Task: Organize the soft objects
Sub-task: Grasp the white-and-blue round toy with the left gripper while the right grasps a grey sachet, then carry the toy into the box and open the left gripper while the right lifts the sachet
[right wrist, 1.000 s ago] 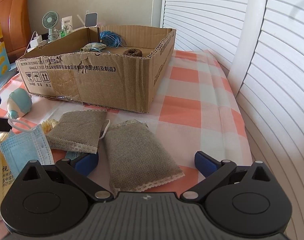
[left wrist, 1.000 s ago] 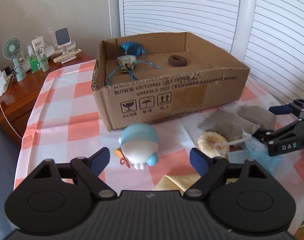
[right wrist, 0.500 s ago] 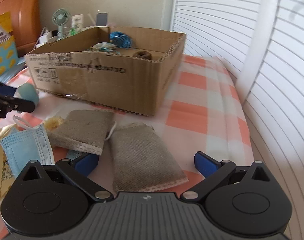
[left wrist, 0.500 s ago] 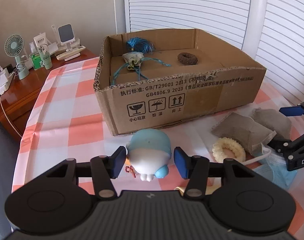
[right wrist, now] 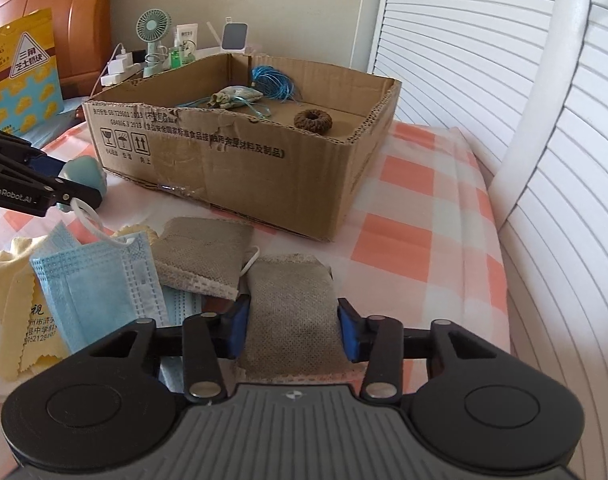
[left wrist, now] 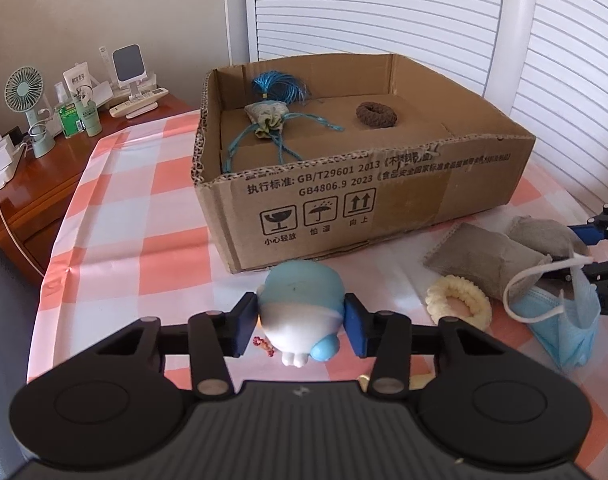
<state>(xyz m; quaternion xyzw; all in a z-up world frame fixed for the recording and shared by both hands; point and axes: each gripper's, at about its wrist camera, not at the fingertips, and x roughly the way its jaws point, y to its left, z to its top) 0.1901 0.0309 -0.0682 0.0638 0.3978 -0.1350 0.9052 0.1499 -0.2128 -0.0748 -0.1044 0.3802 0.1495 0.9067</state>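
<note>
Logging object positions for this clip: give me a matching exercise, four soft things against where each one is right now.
Things:
1. blue and white plush toy
2. brown ring
3. grey pouch
4. cream ring

Places:
A. on the checked cloth, in front of the cardboard box, beside the blue face mask
B. between the pads of the right gripper
C. lying inside the cardboard box
D. between the pads of the left gripper

Pairs: 1-D, 2-C, 3-B, 4-A
</note>
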